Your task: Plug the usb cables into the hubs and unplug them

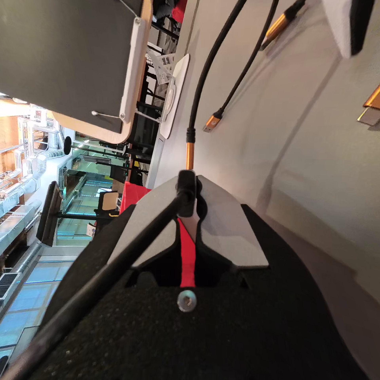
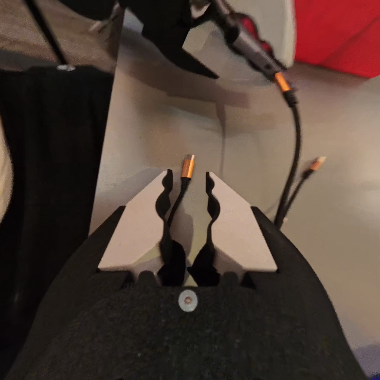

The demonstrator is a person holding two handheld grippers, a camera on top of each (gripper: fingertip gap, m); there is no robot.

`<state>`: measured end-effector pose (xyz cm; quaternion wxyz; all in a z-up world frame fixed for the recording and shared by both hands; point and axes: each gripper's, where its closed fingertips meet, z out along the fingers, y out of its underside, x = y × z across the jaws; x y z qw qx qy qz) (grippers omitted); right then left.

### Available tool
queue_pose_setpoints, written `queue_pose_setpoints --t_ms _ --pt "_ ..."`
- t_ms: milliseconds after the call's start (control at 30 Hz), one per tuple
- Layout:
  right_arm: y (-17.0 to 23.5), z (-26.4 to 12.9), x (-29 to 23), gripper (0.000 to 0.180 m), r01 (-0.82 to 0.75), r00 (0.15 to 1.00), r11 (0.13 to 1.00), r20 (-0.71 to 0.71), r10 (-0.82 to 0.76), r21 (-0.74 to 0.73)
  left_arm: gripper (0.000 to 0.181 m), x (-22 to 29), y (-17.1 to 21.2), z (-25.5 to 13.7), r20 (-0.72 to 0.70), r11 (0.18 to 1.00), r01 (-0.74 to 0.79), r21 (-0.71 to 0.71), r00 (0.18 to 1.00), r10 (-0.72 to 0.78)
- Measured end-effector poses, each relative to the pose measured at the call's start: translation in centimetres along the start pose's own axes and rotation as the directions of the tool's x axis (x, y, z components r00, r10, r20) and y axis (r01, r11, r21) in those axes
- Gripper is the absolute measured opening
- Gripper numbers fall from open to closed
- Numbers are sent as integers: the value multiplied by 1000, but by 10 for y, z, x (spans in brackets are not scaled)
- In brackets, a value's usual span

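**Left fingers pinch hub; right fingers spread over loose plug**

Left gripper (image 1: pixel 191 185): fingers pressed onto a small dark hub (image 1: pixel 186 195), held above the pale bench (image 1: pixel 298 164). An orange-collared plug (image 1: pixel 190 155) sits in the hub's far end; its black cable (image 1: pixel 207 67) runs away across the bench. A second orange plug (image 1: pixel 212 123) lies free just beside it.

Right gripper (image 2: pixel 188 174): fingers spread, touching nothing. A loose orange plug (image 2: pixel 187 169) lies on the bench between the fingertips. Another plug (image 2: pixel 317 163) rests well to the right.
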<state>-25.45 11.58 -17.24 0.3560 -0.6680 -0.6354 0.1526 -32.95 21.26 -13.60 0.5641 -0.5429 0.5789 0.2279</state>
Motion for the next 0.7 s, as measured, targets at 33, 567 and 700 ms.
queue_pose_setpoints --t_ms 33,567,700 --pt "-1 -6 6 33 4 996 999 -87 0 40 10 -1 0 -1 0 1000 5 4 1000 -5" --pt "21 15 4 5 110 972 991 -200 -123 -73 10 6 -28 -8 -7 991 -64 114 998 65" --pt "2 -4 -2 5 -76 996 996 -37 77 37 10 3 -34 -12 28 982 -97 164 995 94"
